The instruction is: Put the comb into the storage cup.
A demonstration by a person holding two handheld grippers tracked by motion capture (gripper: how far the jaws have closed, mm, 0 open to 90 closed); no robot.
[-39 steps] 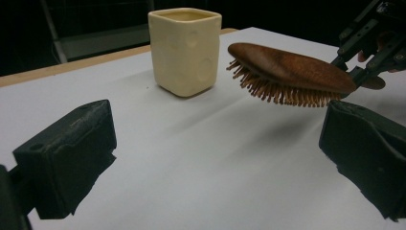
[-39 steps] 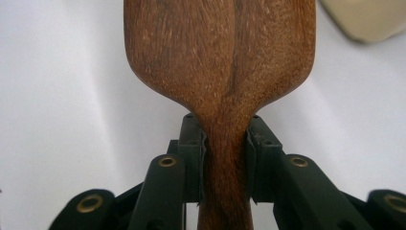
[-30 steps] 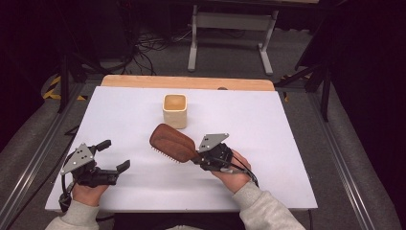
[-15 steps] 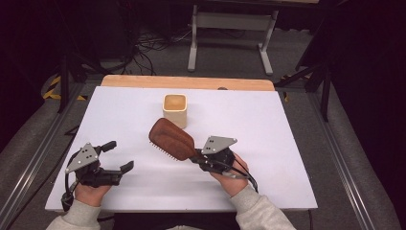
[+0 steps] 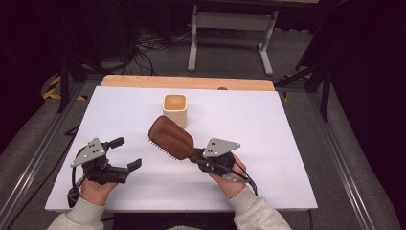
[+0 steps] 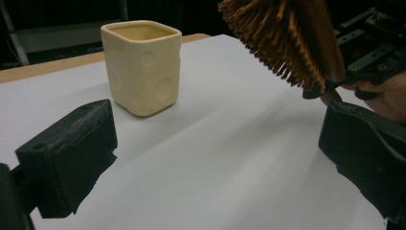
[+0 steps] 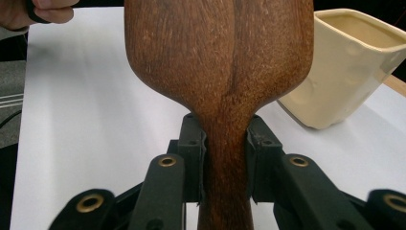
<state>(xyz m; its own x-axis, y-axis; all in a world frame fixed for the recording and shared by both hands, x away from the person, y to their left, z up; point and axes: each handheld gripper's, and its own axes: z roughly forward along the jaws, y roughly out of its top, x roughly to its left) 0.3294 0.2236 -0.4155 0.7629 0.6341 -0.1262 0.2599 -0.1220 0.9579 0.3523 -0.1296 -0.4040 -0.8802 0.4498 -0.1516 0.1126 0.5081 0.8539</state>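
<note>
High view: right gripper (image 5: 198,158) clamps wooden hairbrush (image 5: 170,137) by handle, near cream cup (image 5: 174,110); left gripper (image 5: 125,154) jaws wide, w/ nothing between.

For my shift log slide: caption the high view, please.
Right tongs grip wooden hairbrush by its handle near cream cup; left tongs open over white table.

A reddish-brown wooden brush (image 5: 171,138) with tan bristles and a cream cup (image 5: 174,109) sit over a white bench (image 5: 287,143).
</note>
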